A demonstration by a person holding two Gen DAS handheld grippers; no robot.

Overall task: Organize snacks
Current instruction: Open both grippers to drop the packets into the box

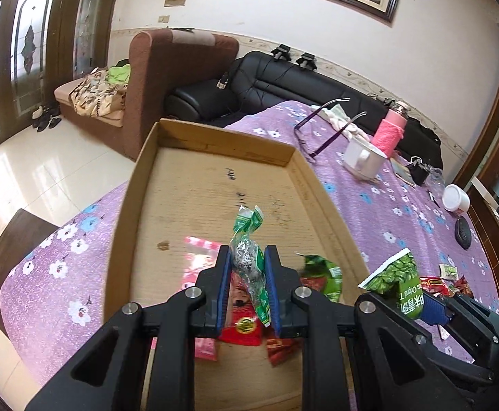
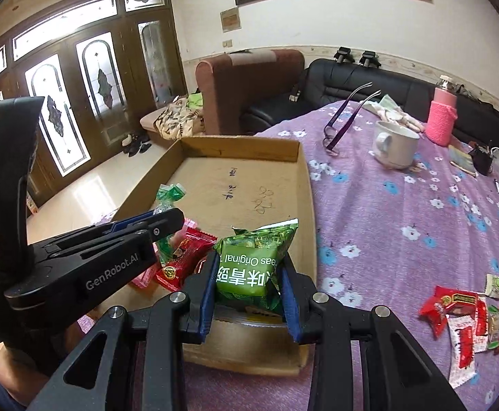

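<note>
A shallow cardboard box [image 1: 215, 144] [image 2: 306, 185] lies on the purple flowered cloth. My left gripper [image 1: 248, 263] is shut on a clear and green candy packet [image 1: 249, 257] above the box's near half. In the right wrist view that left gripper [image 2: 160, 222] comes in from the left with the packet [image 2: 169, 195] sticking out. My right gripper [image 2: 249, 277] is shut on a puffy green pea snack bag [image 2: 253, 263] over the box's near right corner; the same bag [image 1: 400, 281] shows at the lower right of the left wrist view. Red and pink packets [image 2: 184, 257] [image 1: 201, 257] lie in the box.
A pile of loose snack packets [image 2: 472, 318] lies on the cloth to the right. Farther back stand a white mug [image 2: 395, 147], purple glasses [image 2: 338, 120], a pink knitted bottle [image 2: 441, 120] and a white jar [image 1: 455, 198]. A black sofa [image 1: 283, 78] borders the table's far side.
</note>
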